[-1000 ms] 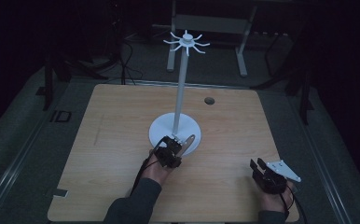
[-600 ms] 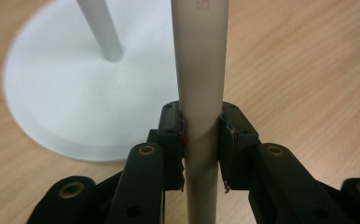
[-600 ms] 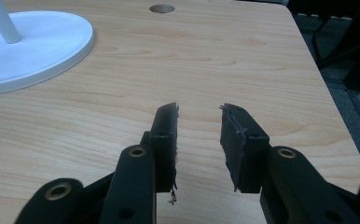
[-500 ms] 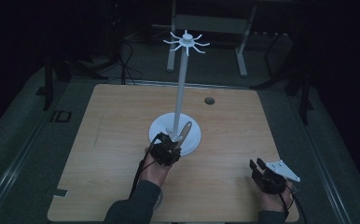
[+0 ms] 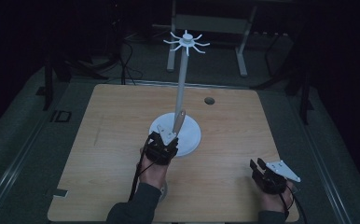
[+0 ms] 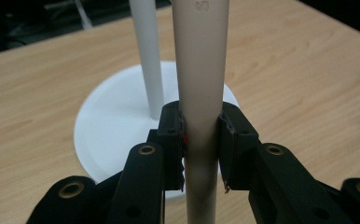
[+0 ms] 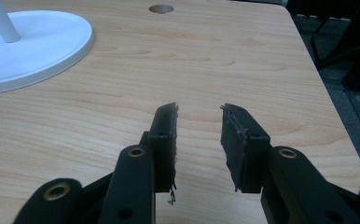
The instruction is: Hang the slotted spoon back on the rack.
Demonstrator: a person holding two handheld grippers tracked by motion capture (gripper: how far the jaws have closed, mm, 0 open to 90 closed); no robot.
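1. Left tool (image 5: pixel 168 138): jaws closed on a pale beige rod (image 5: pixel 179 121). In the left gripper view both pads press the rod (image 6: pixel 200 93) from either side; a small red mark sits on the rod at the left pad. The rod runs up past the top of that view, with a faint embossed mark near its upper end.
2. Rod position, high view: it rises from the tool, tilted slightly, over the white round base (image 5: pixel 187 133) of the stand, its tip close beside the stand's pole (image 5: pixel 183 79). Touching or apart cannot be told.
3. Stand: white disc base on the wooden desk (image 5: pixel 103 140), thin upright pole, crown of short curved hooks (image 5: pixel 186 42) at the top. In the left gripper view the pole (image 6: pixel 148 56) stands behind and left of the rod.
4. Right tool (image 5: pixel 260 166): jaws apart, nothing between them; low at the desk's near right corner, well apart from the stand. The right gripper view shows bare desk in the gap (image 7: pixel 199 135).
5. Round hole (image 5: pixel 209 100) in the desk beyond the base.
6. Surroundings dark; details past the desk unclear.
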